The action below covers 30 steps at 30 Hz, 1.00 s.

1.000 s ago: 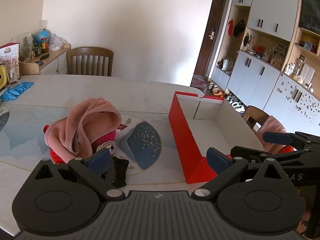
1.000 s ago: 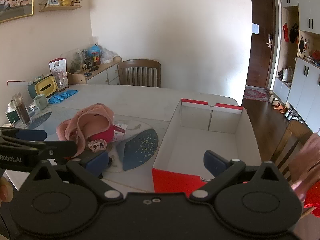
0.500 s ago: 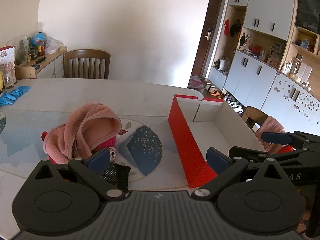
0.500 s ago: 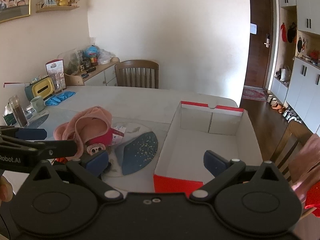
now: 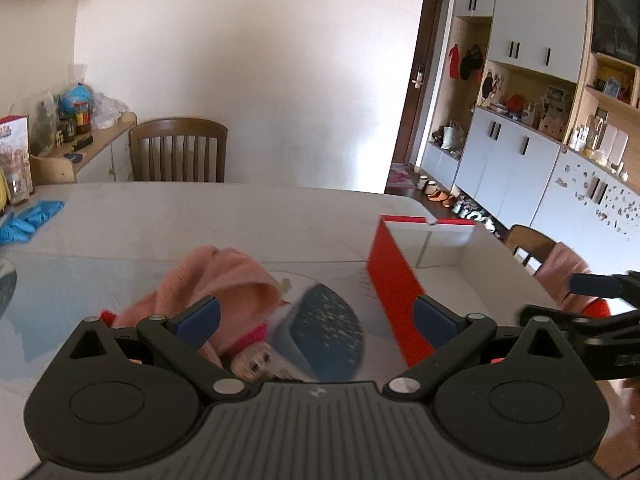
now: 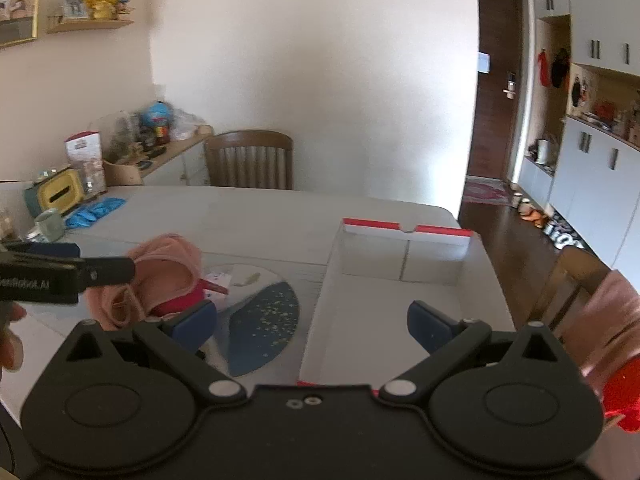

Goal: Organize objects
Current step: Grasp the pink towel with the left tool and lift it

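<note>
A pink cloth (image 5: pixel 216 280) lies heaped on the table over a red garment and a small doll face (image 5: pixel 252 364); the heap also shows in the right wrist view (image 6: pixel 160 276). A red box (image 5: pixel 396 280) with a white inside stands open to the right (image 6: pixel 400 280). My left gripper (image 5: pixel 316 316) is open and empty, above the heap's near side. My right gripper (image 6: pixel 312 324) is open and empty, above the box's near left corner. The right gripper shows at the right edge of the left view (image 5: pixel 592 292).
A blue speckled round mat (image 6: pixel 264 328) lies between heap and box. Blue gloves (image 6: pixel 94 210), a mug (image 6: pixel 50 226) and a tissue box (image 6: pixel 54 194) sit at the far left. Wooden chairs stand at the far side (image 5: pixel 178 150) and right (image 6: pixel 572 280).
Both grippers have drawn back and lifted, so the heap and box look lower and farther. Both stay open. Nothing on the table has moved.
</note>
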{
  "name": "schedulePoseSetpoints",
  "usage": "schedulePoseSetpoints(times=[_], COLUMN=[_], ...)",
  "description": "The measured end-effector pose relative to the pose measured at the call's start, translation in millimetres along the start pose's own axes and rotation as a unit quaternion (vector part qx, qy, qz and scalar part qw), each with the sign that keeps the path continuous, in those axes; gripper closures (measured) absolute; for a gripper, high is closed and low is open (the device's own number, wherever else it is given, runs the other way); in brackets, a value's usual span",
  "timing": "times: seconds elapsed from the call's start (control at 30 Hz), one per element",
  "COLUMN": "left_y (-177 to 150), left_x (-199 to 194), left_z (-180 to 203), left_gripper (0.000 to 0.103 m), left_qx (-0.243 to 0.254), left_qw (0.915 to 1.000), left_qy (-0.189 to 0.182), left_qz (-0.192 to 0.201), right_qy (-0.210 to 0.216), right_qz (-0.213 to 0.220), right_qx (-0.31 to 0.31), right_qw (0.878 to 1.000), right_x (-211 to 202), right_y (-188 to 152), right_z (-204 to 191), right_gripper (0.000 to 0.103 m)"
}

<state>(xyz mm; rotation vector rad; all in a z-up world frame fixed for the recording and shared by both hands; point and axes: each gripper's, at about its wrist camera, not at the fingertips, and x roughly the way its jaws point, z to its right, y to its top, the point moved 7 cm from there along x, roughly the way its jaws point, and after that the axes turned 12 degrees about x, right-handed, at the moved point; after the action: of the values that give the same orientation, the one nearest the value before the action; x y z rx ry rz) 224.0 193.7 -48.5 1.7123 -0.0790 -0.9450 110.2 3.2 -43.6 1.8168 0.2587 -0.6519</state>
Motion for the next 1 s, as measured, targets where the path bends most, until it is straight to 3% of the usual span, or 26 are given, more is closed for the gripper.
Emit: schedulePoseSetpoints(times=[0.2, 0.47, 0.77, 1.0], left_y=[-8.3, -28.5, -55.4, -60.0], left_x=[43.2, 92.7, 129.8, 136.9], left_z=[-42.1, -81.0, -91.1, -98.7], left_gripper=[0.000, 0.000, 0.000, 0.000], left_qx=[0.052, 0.081, 0.111, 0.099], left_qw=[0.9979, 0.9940, 0.9861, 0.9857], left_qy=[0.029, 0.033, 0.004, 0.002], left_qz=[-0.025, -0.066, -0.124, -0.136], right_qy=[-0.037, -0.072, -0.096, -0.118], right_qz=[-0.002, -0.009, -0.017, -0.019], right_qx=[0.013, 0.025, 0.026, 0.032], right_qw=[0.999, 0.997, 0.995, 0.992], right_x=[6.4, 15.4, 22.1, 26.1], right_y=[0.6, 0.3, -0.8, -0.9], right_z=[6.7, 11.5, 17.7, 37.2], right_gripper=[0.002, 0.002, 0.002, 0.001])
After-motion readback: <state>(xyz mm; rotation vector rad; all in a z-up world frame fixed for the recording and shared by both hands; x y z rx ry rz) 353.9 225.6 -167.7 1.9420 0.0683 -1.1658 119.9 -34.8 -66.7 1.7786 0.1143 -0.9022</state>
